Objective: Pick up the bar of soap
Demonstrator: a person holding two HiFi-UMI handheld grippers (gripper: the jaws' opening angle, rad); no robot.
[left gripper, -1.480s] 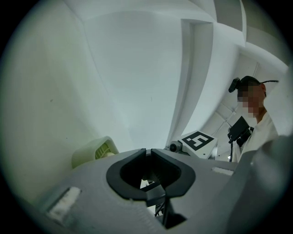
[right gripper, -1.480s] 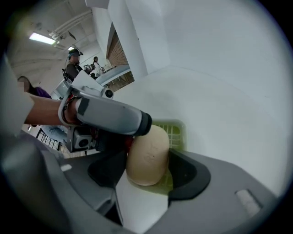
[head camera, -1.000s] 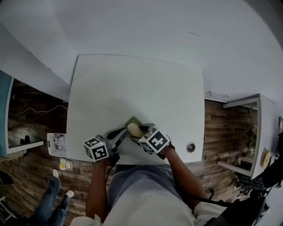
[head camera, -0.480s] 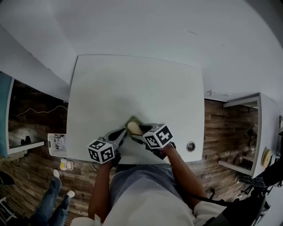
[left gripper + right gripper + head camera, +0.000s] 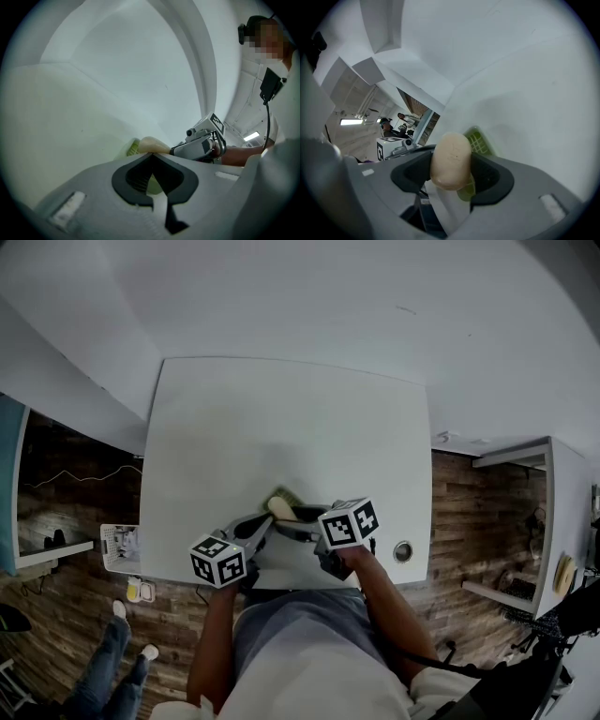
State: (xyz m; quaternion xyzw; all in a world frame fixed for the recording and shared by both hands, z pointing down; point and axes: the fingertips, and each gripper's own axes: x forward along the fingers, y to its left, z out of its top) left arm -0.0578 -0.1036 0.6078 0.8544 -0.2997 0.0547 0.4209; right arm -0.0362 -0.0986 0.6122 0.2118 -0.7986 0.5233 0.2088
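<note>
Cream oval bar of soap point(image 5: 450, 158) gripped in right gripper point(image 5: 451, 165) jaws; left gripper point(image 5: 151, 155) jaws closed, empty.

The bar of soap point(image 5: 450, 157) is a smooth, cream oval cake with rounded ends. The right claw point(image 5: 451, 176) clamps it across its width between its 2 jaws. It sits over the green slatted dish point(image 5: 482, 140); contact between them cannot be told.

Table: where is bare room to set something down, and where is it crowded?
Bare: the table, far half and both sides. Crowded: the near edge, where left gripper, right gripper, bar of soap and green dish cluster.
</note>
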